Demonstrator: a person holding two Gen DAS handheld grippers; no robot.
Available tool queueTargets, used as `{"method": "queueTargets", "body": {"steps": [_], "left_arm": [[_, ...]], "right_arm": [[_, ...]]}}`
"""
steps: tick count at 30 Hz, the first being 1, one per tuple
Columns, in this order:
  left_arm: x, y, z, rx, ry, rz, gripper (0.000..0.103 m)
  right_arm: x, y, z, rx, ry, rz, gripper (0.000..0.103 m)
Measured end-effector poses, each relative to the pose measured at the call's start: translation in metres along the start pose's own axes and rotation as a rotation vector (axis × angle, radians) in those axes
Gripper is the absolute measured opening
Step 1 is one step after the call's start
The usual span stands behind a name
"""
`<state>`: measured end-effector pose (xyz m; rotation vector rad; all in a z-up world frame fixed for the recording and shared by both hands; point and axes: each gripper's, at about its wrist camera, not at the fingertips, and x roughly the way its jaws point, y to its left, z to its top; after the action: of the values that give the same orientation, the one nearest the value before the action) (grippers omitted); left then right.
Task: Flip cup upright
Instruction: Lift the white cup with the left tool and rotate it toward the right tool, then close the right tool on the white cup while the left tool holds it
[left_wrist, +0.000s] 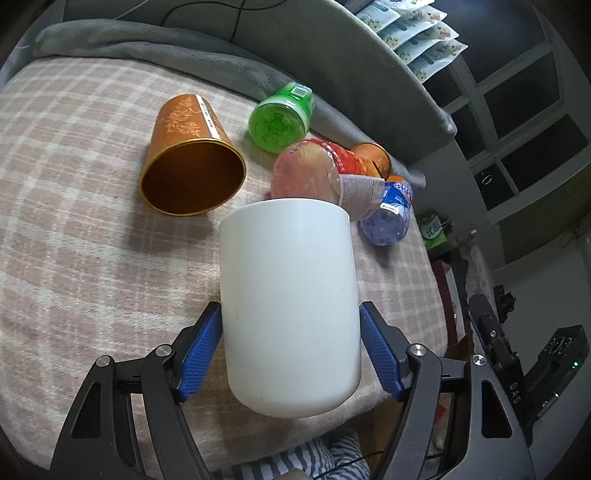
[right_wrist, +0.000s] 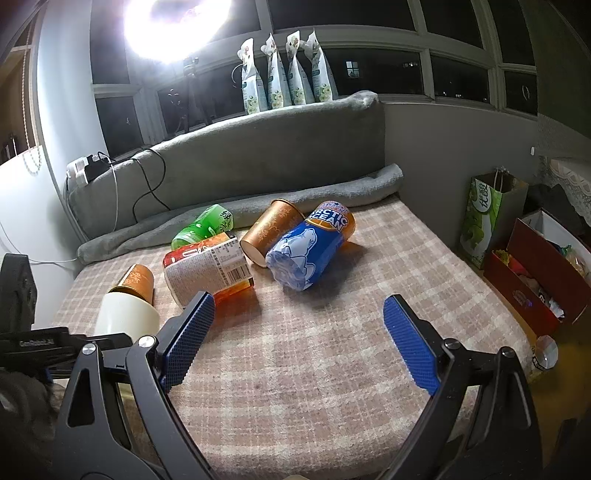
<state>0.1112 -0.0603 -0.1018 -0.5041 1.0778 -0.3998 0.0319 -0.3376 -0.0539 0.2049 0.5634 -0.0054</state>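
A plain white cup (left_wrist: 290, 306) lies between the blue pads of my left gripper (left_wrist: 291, 345), which is shut on its sides near the closed end; the open rim points away from me. In the right wrist view the same cup (right_wrist: 127, 314) shows at the left edge, held by the left gripper's black frame. My right gripper (right_wrist: 299, 332) is open and empty above the checked cloth (right_wrist: 314, 369). An orange-gold cup (left_wrist: 192, 162) lies on its side with its mouth toward me; it also shows in the right wrist view (right_wrist: 136, 278).
Several items lie tipped on the cloth: a green bottle (left_wrist: 280, 114), a red-labelled bottle (right_wrist: 210, 266), a blue Arctic Ocean can (right_wrist: 310, 251) and a second gold cup (right_wrist: 269, 230). A grey rolled blanket (right_wrist: 258, 206) lines the back. Bags and a red box (right_wrist: 535, 280) stand right.
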Motion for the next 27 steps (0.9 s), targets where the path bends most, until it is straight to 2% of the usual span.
{"method": "queueTargets", "body": {"steps": [9,14,21,27], "left_arm": [[0.008,-0.007,-0.002,0.036,-0.001,0.055,0.074],[0.004,-0.011,-0.001,0.053,-0.016,0.061,0.079],[-0.003,-0.017,-0.004,0.082,-0.035,0.071,0.079],[-0.012,-0.016,-0.008,0.099,-0.056,0.088,0.079]], "right_arm": [[-0.001,-0.003,-0.001,0.007,0.004,-0.002,0.095],[-0.002,-0.003,-0.001,0.008,0.005,0.001,0.095],[-0.003,0.003,-0.002,0.000,0.011,0.015,0.095],[0.000,0.007,-0.001,-0.001,0.033,0.058,0.095]]}}
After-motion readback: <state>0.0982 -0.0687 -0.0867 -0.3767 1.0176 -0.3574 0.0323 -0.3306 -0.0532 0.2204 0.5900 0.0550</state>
